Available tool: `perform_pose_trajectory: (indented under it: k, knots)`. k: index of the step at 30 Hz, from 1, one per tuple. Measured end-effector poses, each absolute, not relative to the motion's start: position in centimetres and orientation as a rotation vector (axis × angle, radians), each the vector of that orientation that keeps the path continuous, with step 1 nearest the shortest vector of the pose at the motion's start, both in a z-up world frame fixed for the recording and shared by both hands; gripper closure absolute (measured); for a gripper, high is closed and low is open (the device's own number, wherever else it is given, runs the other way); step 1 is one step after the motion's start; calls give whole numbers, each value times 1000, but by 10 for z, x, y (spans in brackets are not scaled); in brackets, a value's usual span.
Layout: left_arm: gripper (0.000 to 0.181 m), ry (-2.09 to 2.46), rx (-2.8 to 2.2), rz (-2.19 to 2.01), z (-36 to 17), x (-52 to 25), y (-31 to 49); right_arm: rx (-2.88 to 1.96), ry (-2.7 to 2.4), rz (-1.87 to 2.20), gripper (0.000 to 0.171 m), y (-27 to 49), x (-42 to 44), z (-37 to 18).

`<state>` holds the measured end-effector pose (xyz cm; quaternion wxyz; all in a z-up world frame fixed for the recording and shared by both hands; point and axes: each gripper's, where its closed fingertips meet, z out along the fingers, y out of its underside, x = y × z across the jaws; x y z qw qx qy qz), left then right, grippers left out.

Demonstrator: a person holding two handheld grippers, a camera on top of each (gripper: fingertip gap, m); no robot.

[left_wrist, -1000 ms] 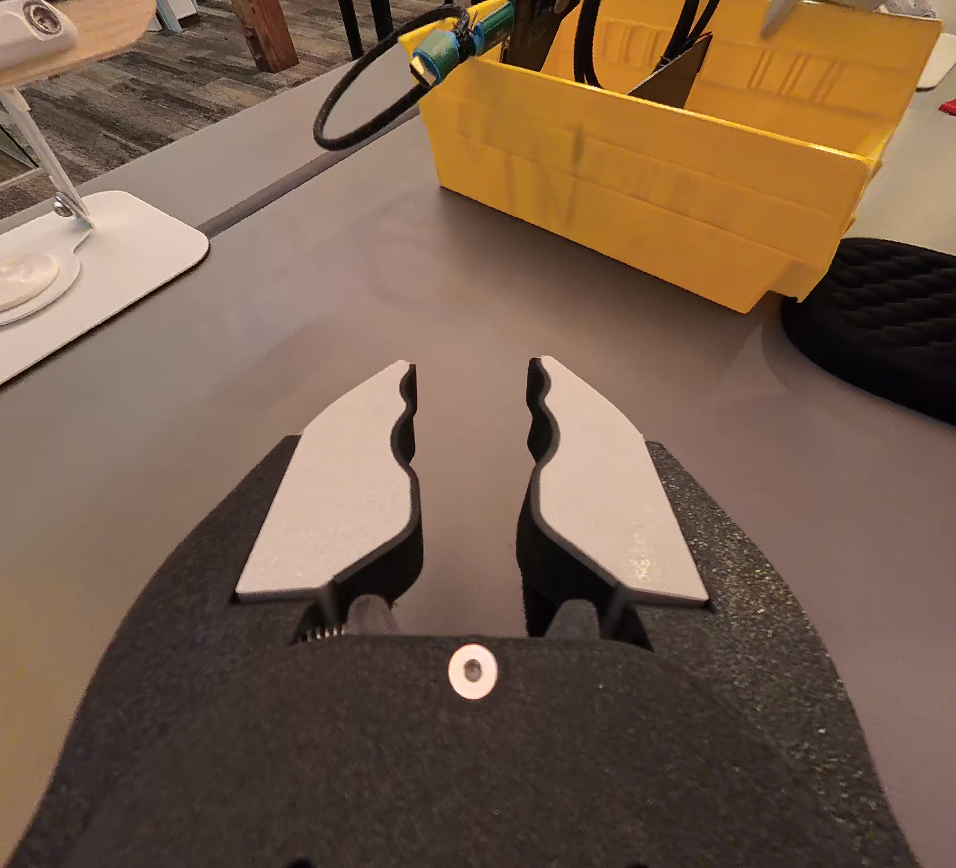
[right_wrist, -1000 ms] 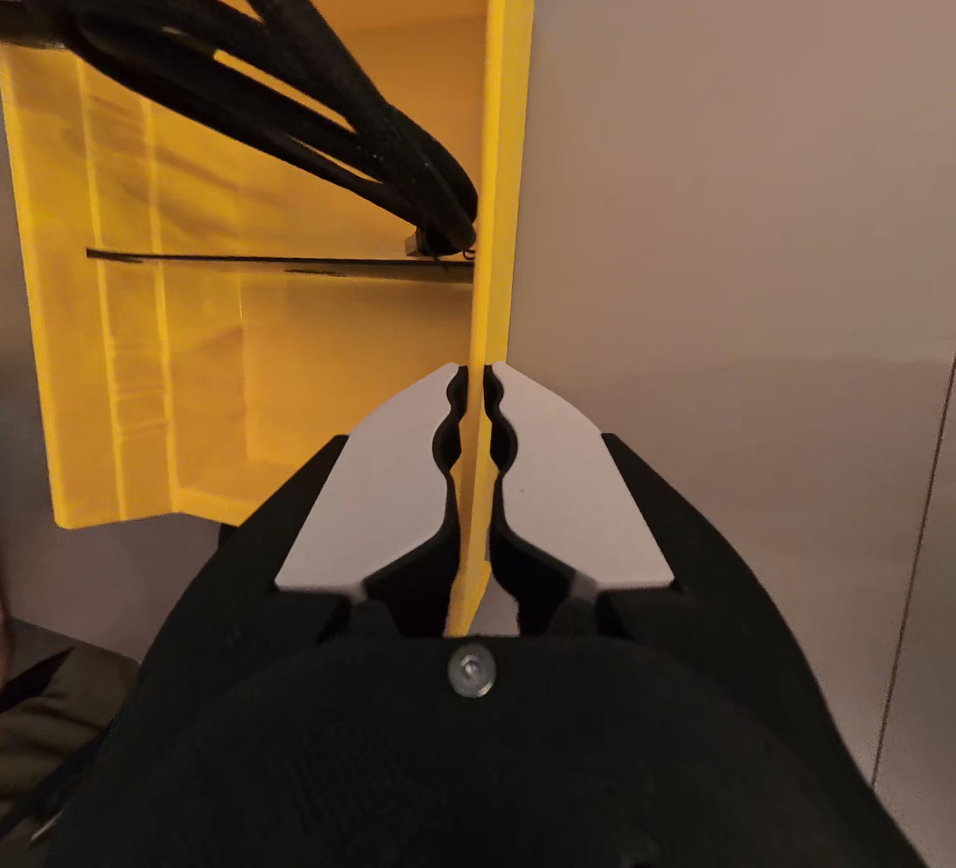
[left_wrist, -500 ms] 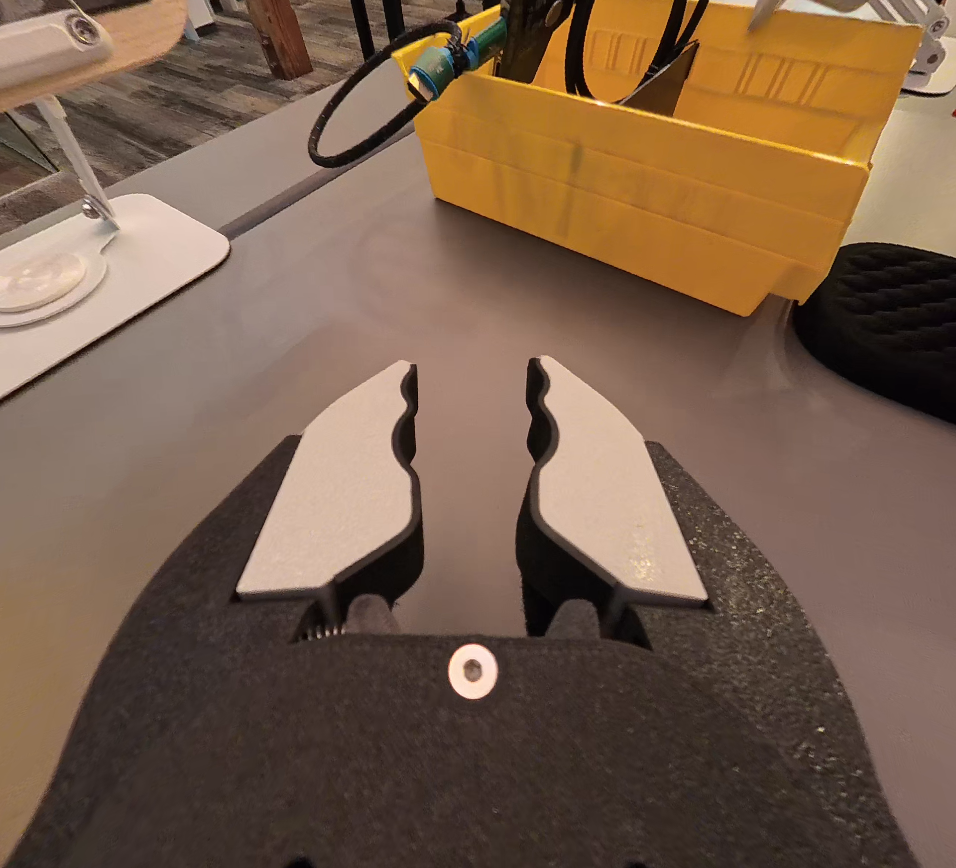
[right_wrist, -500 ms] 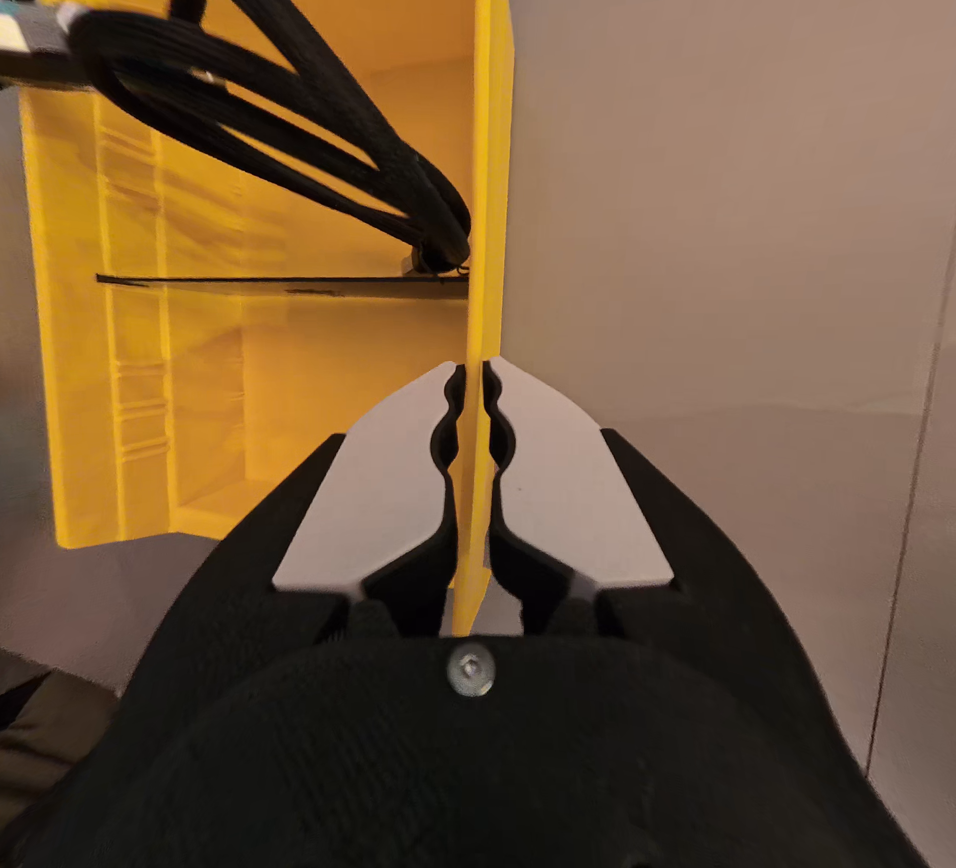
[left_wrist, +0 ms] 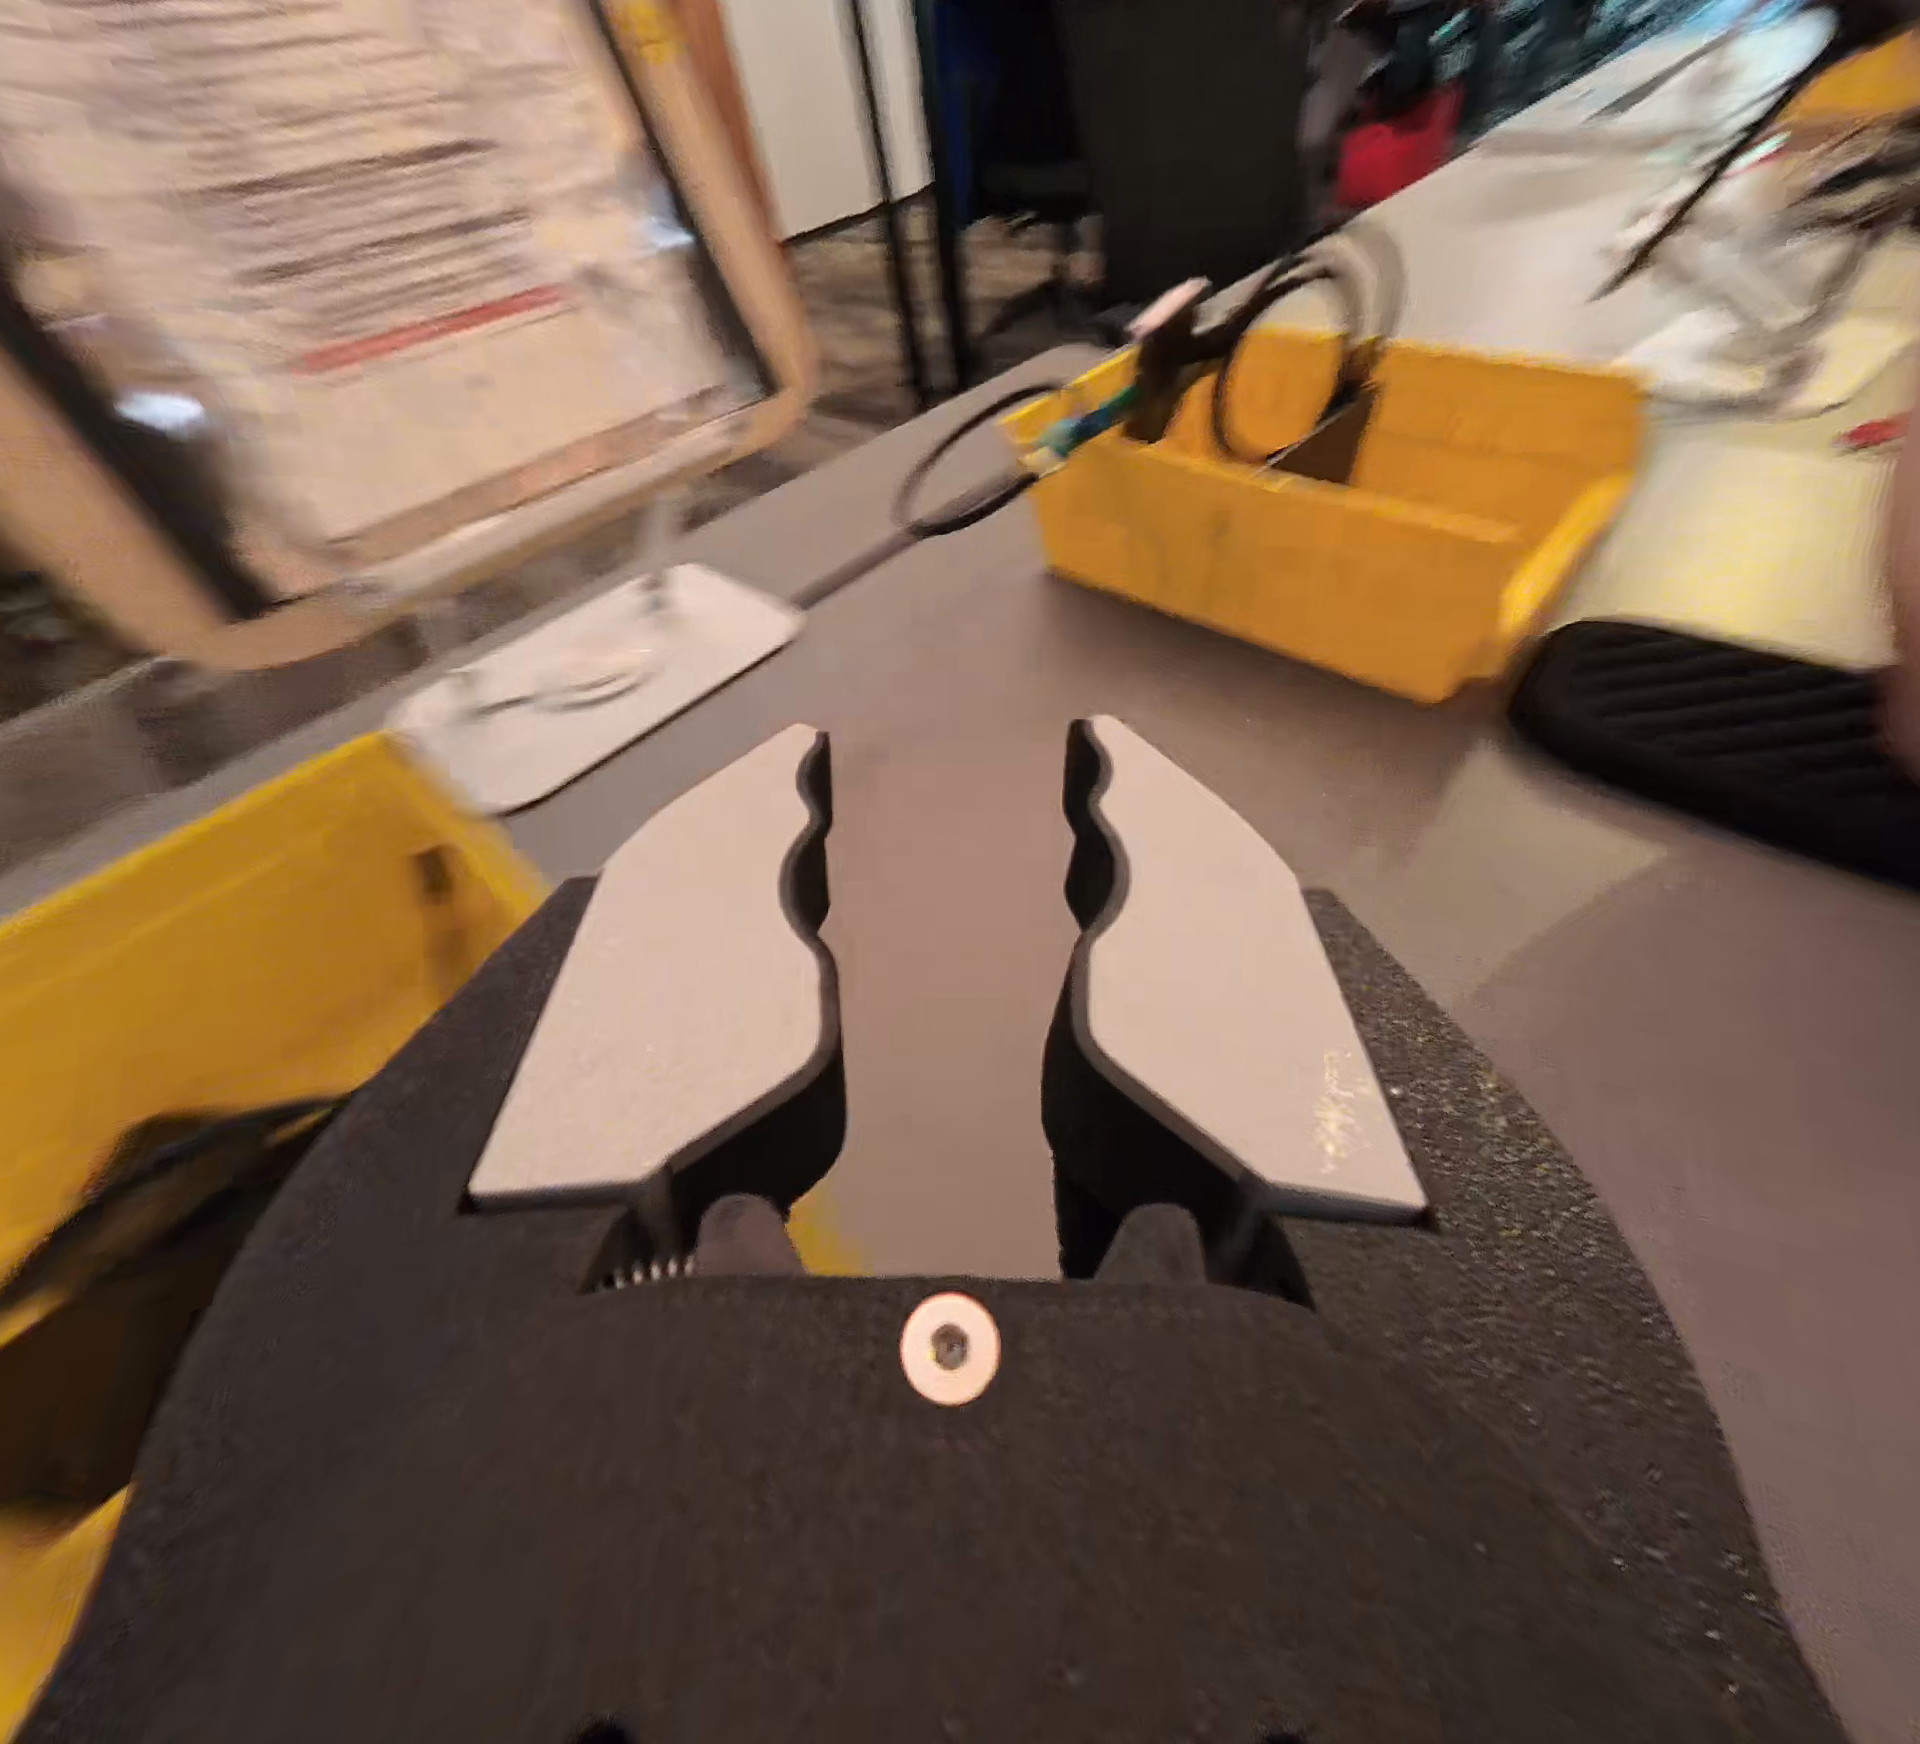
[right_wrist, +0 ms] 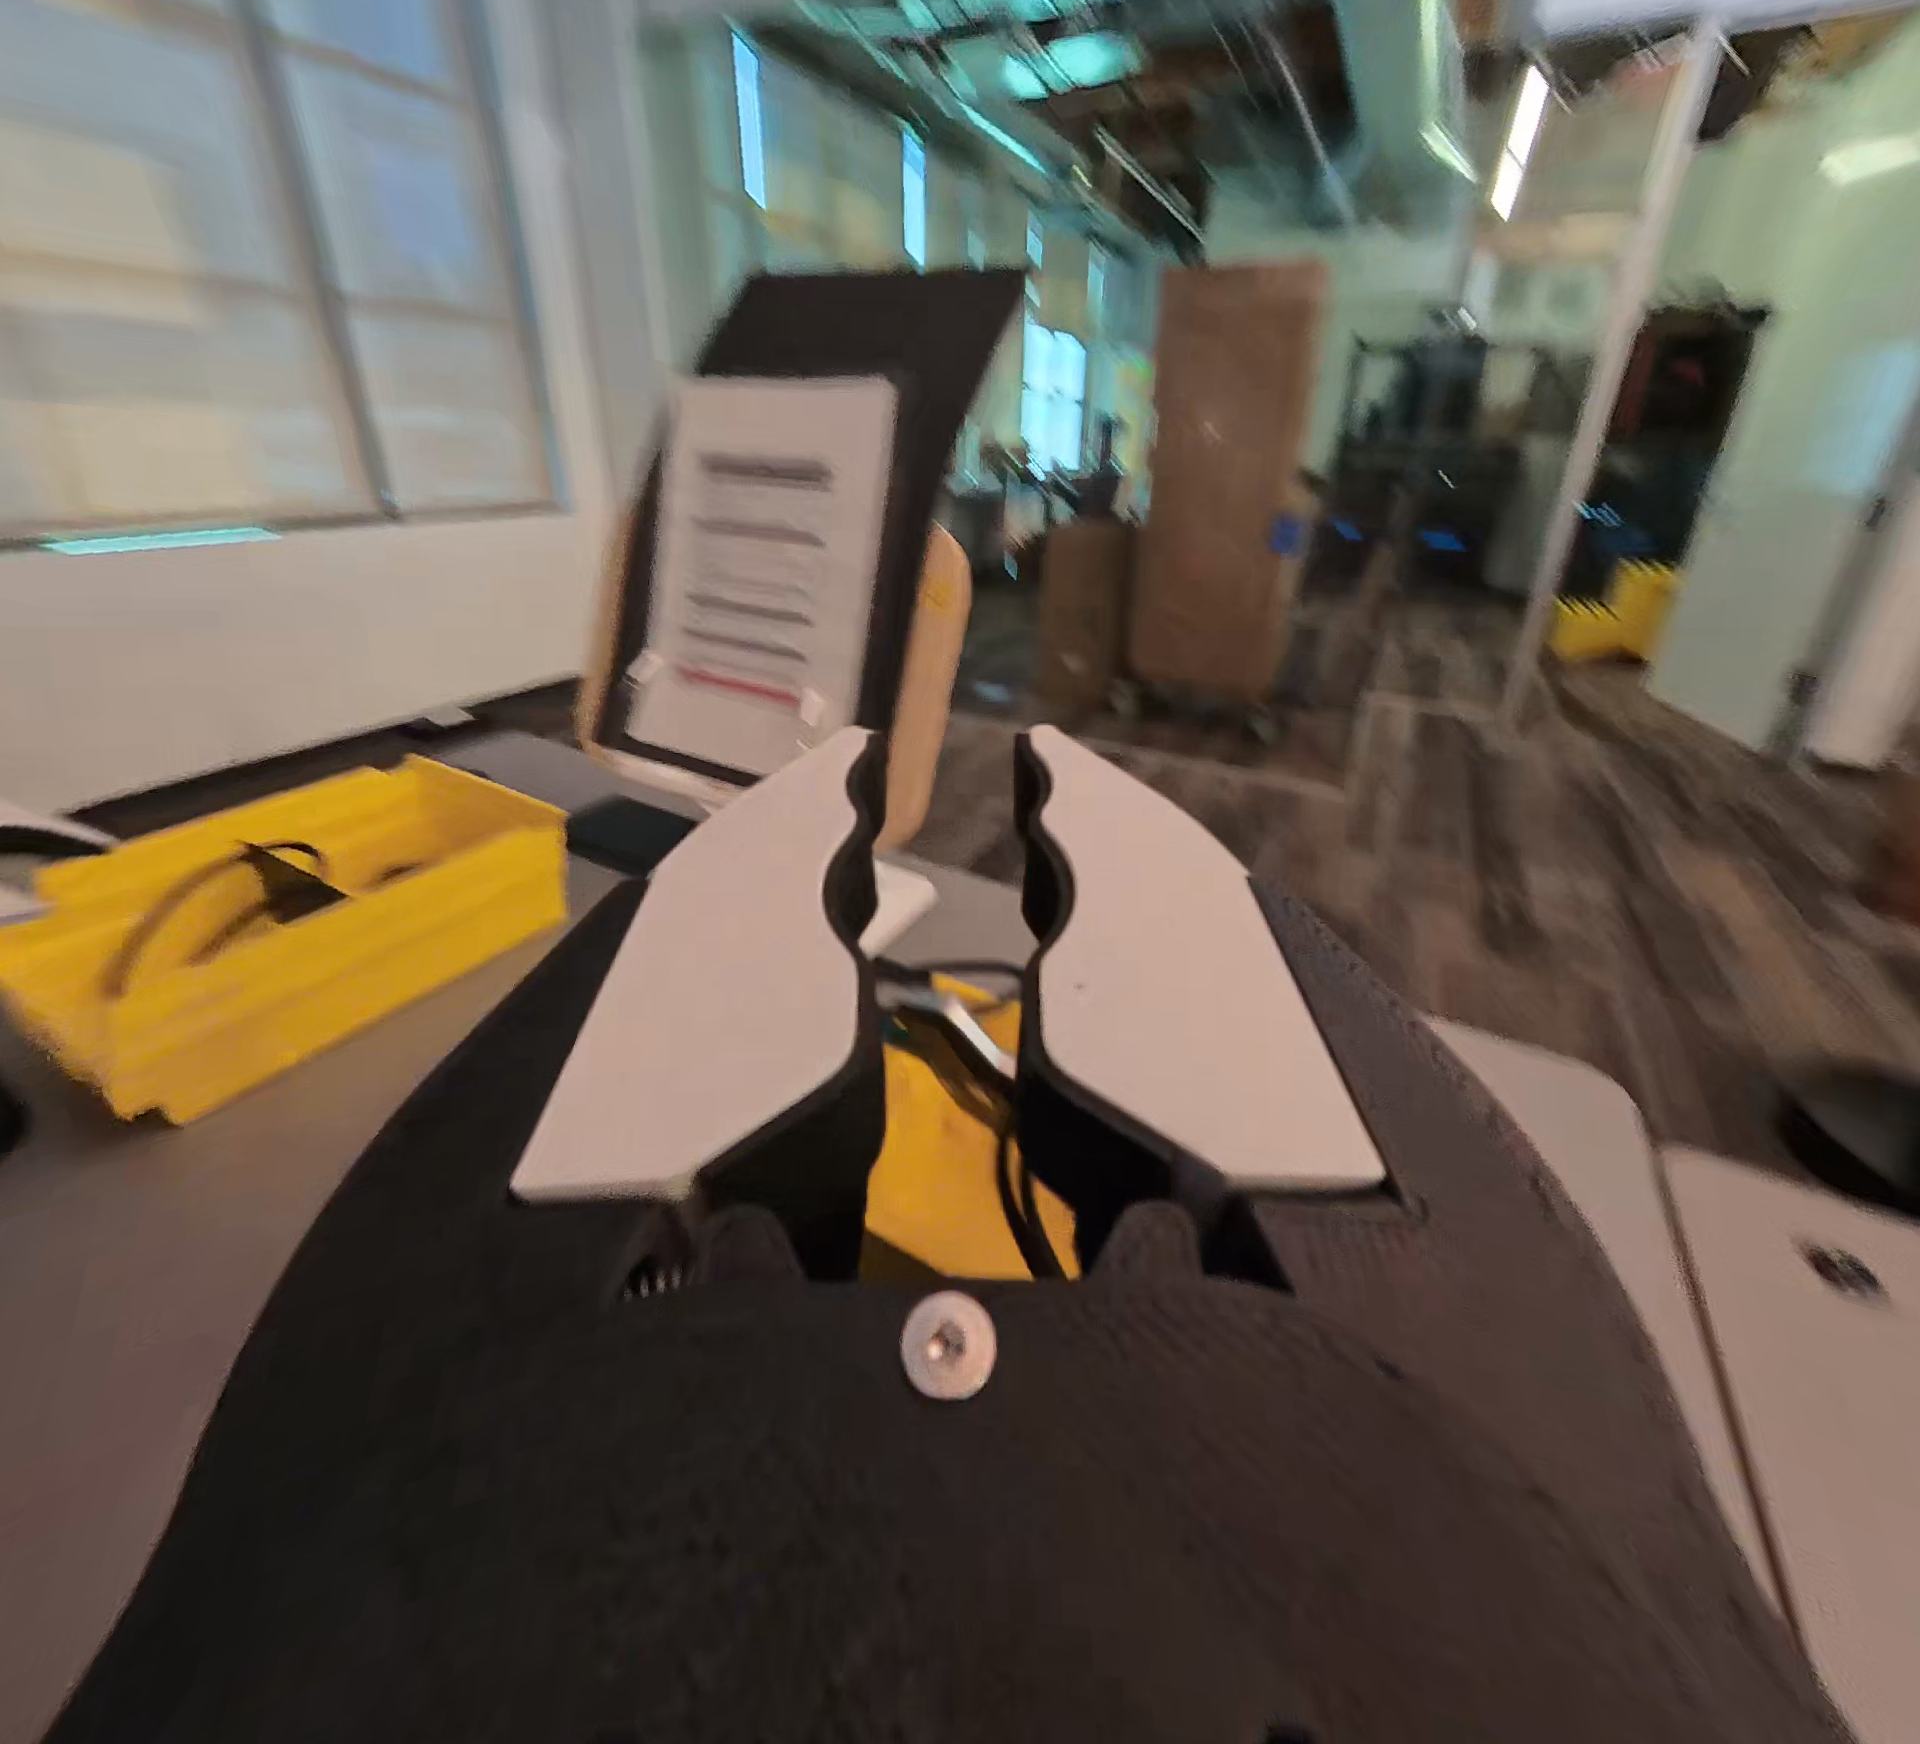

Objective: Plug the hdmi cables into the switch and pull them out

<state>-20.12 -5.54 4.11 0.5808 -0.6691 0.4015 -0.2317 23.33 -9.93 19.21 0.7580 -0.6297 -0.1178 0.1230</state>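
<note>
In the left wrist view my left gripper (left_wrist: 945, 738) is open and empty above the grey table (left_wrist: 1039, 655). Far ahead to the right stands a yellow bin (left_wrist: 1299, 551) with black HDMI cables (left_wrist: 1262, 385) and a dark switch (left_wrist: 1164, 344) standing in it. A cable loop (left_wrist: 956, 489) with a teal plug (left_wrist: 1070, 432) hangs over its left end. My right gripper (right_wrist: 948, 744) is open and empty, raised and facing the room. Between its fingers, below, I see yellow bin (right_wrist: 935, 1154) and a black cable (right_wrist: 1013, 1164).
A second yellow bin (left_wrist: 208, 946) sits at the lower left; it also shows in the right wrist view (right_wrist: 312, 946) with a cable inside. A white stand base (left_wrist: 603, 686) holds a paper board (right_wrist: 769, 582). A black pad (left_wrist: 1714, 749) lies at the right. Both views are blurred. There is about 45 cm between the tips of the two grippers.
My right gripper was shut on the yellow bin's wall; it has let go, opened and swung up to face the room. My left gripper has drawn back from the bin, still open.
</note>
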Motion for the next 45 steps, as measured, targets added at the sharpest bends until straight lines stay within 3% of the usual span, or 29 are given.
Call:
perform_pose_trajectory:
  k: [8, 19, 21, 23, 31, 39, 45]
  knots:
    - [147, 997, -1889, 82, 2, -347, 18, -1281, -381, 287, 147, -93, 186, 210]
    - [144, 1288, -1994, 390, -51, -371, 102, -1359, -333, 213, 147, -75, 199, 195]
    - [151, 1332, -2008, 453, -63, -374, 114, -1367, -325, 218, 147, -74, 202, 193]
    - [172, 1359, -1991, 457, -66, -371, 120, -1370, -323, 219, 147, -74, 205, 191]
    - [175, 1425, -1884, 569, -20, -374, 103, -1345, -316, 238, 149, -74, 211, 193]
    - [175, 1418, -1658, 923, 107, -388, 73, -1356, -326, 203, 150, -75, 211, 191]
    - [174, 1350, -1482, 744, 182, -329, 32, -1387, -329, 182, 150, -70, 211, 185]
